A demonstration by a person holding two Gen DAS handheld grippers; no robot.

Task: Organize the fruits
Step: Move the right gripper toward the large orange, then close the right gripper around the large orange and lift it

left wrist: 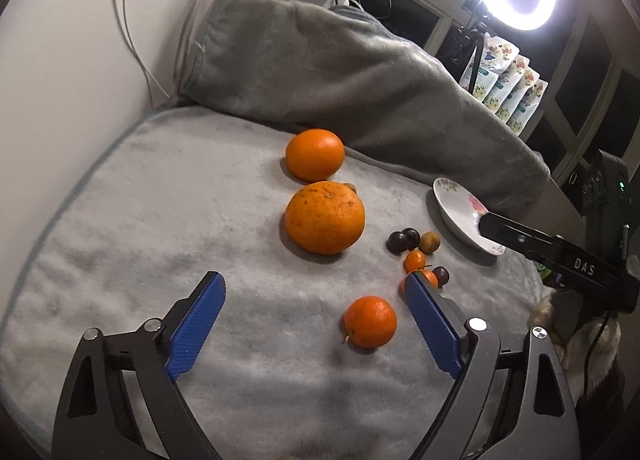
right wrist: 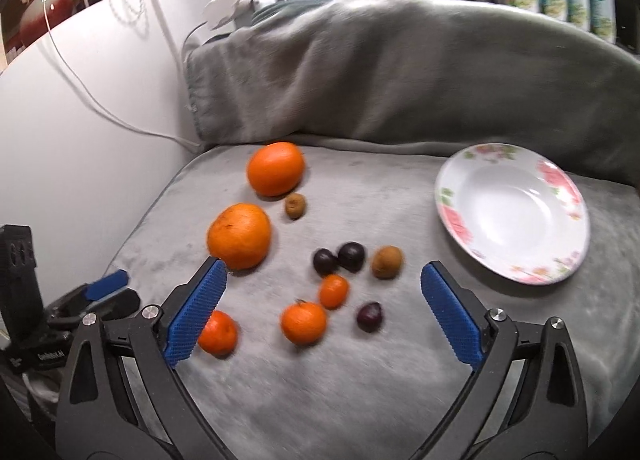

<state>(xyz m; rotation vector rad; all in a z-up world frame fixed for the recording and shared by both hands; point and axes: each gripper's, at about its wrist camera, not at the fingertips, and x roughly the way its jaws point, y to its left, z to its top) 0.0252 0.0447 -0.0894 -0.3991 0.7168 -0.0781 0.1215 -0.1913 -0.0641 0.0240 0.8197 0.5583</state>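
Showing only in the right wrist view: a brown fruit fully exposed.

The right tool hangs wide open above small fruits on grey blanket, beside a flowered plate.

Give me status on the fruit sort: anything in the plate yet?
Nothing done: the plate is empty. All fruit lies on the grey blanket: two big oranges, three small ones, dark plums and brown fruits. In hand: nothing. The left hand-held gripper is open over a small orange; the right hand-held gripper is open over the cluster. Every piece is left.
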